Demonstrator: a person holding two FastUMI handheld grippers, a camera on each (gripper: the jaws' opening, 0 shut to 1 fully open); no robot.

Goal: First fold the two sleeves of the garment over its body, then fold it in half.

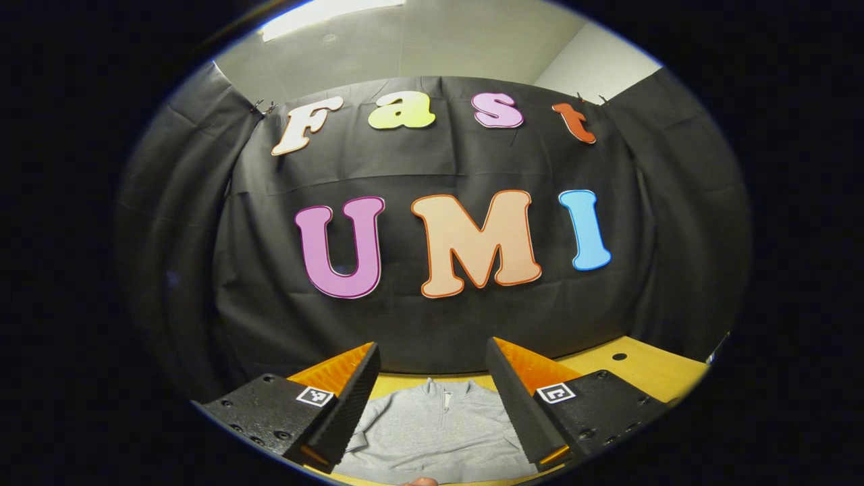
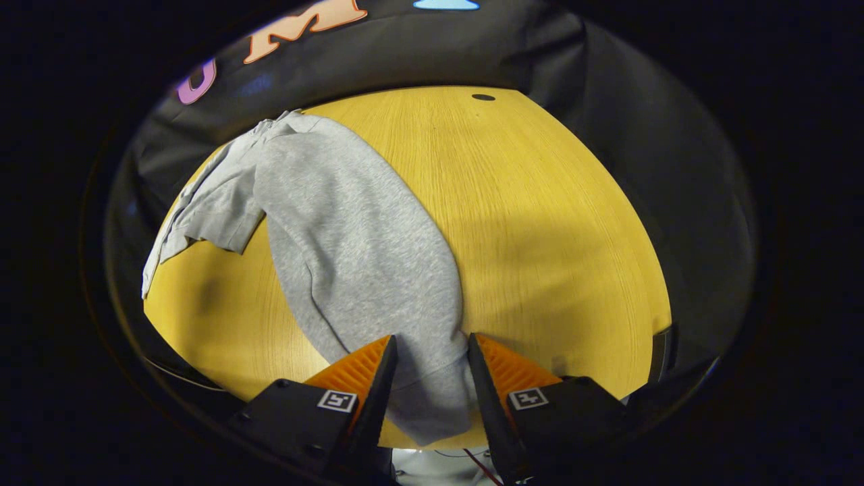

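A grey zip-neck garment (image 1: 432, 425) lies flat on the yellow wooden table (image 1: 628, 368), its collar toward the wall. My left gripper (image 1: 432, 345) hovers open above its chest, nothing between the fingers. In the right gripper view one long grey sleeve (image 2: 358, 250) stretches out from the garment's body (image 2: 216, 202) across the table (image 2: 540, 202). My right gripper (image 2: 432, 337) straddles the sleeve near its cuff end, with the cloth lying flat and unbunched between the spread fingers. The cuff itself ends just behind the fingertips.
Black cloth walls close the table's far side and both flanks. A small round hole (image 2: 482, 97) sits in the tabletop near the far corner, also seen as the hole (image 1: 619, 356). Bare wood lies right of the sleeve.
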